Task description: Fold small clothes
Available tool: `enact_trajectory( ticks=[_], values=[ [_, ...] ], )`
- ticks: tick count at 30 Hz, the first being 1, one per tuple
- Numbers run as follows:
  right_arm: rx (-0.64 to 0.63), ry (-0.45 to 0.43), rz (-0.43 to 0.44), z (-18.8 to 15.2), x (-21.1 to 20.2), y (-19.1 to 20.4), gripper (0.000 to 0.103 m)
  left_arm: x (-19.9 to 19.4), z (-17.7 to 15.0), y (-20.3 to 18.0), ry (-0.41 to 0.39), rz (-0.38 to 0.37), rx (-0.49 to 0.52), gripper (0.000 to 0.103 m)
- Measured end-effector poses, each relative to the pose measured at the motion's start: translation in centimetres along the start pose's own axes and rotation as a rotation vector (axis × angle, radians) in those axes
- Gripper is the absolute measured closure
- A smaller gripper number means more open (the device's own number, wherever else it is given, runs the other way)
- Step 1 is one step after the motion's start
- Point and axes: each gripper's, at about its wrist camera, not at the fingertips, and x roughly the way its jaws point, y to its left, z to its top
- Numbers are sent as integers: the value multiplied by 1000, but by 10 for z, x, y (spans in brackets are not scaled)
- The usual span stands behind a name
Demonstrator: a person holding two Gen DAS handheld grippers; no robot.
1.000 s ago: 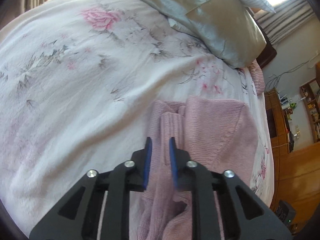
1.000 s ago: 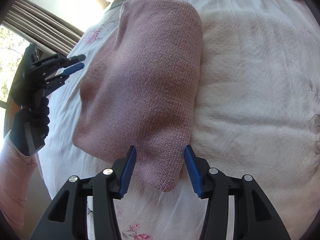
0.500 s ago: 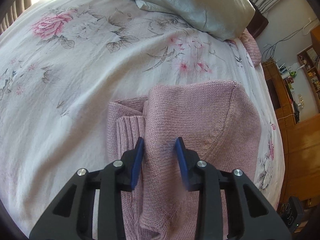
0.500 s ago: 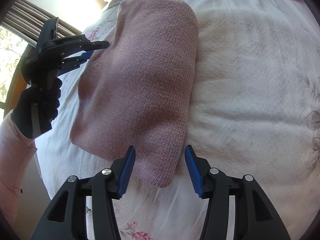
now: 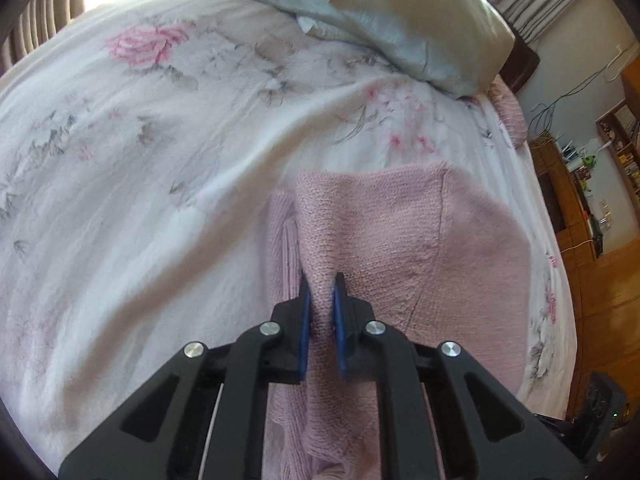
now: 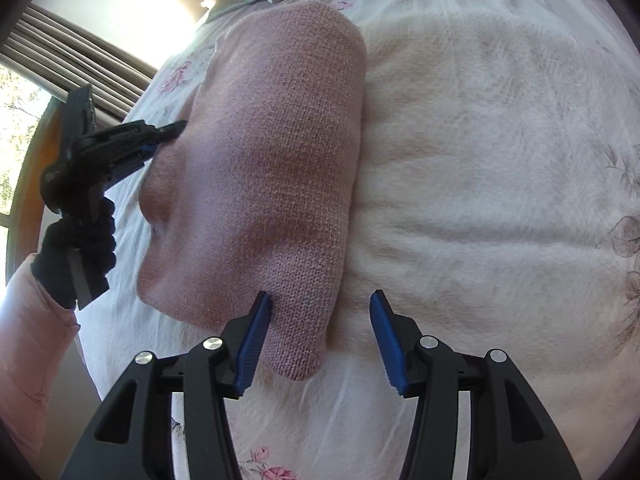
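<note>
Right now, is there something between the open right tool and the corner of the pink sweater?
Nothing visible is in the way. The right tool is open, and the pink sweater corner already lies between its fingers on the bedspread.

Left gripper [image 5: 320, 280] jaws nearly closed, right gripper [image 6: 320, 300] jaws wide.

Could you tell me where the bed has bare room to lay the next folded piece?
A wide bare patch of bedspread lies beside the pink sweater, opposite the left gripper. A second patch lies between sweater and satin pillow. It is crowded at the sweater's edges, where the left gripper pinches a fold and the open right gripper straddles a corner.
</note>
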Motion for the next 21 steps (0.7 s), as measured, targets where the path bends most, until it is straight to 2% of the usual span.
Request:
enact_trajectory(
  ticks=[3, 5, 7, 10, 14, 16, 17, 19, 20, 21],
  values=[
    [-7, 3, -5, 0, -2, 0, 50, -4, 2, -1, -5, 2, -36, 89],
    [-9, -11, -3, 0, -9, 0, 50, -19, 3, -7, -5, 30, -26, 80],
    [0, -40, 7, -1, -19, 3, 50, -43, -3, -16, -47, 45, 19, 73],
    [15, -101, 53, 0, -34, 6, 49, -76, -28, -40, -104, 101, 107, 71],
    [21, -123, 91, 0, -30, 15, 49, -88, -69, -69, -137, 102, 188, 71],
    [13, -103, 94, 0, -20, 19, 49, -75, -83, -73, -114, 141, 226, 68],
    [1, -88, 56, -1, -12, 21, 49, -64, -88, -69, -86, 160, 219, 68],
    [-10, -31, -32, -5, 11, 20, 48, -36, -93, -49, 9, 179, 159, 70],
    [8, -8, -33, -6, 21, 15, 48, -23, -96, -38, 64, 171, 117, 68],
    [39, 6, -15, -8, 29, 8, 45, -18, -97, -27, 76, 145, 69, 67]
  ],
)
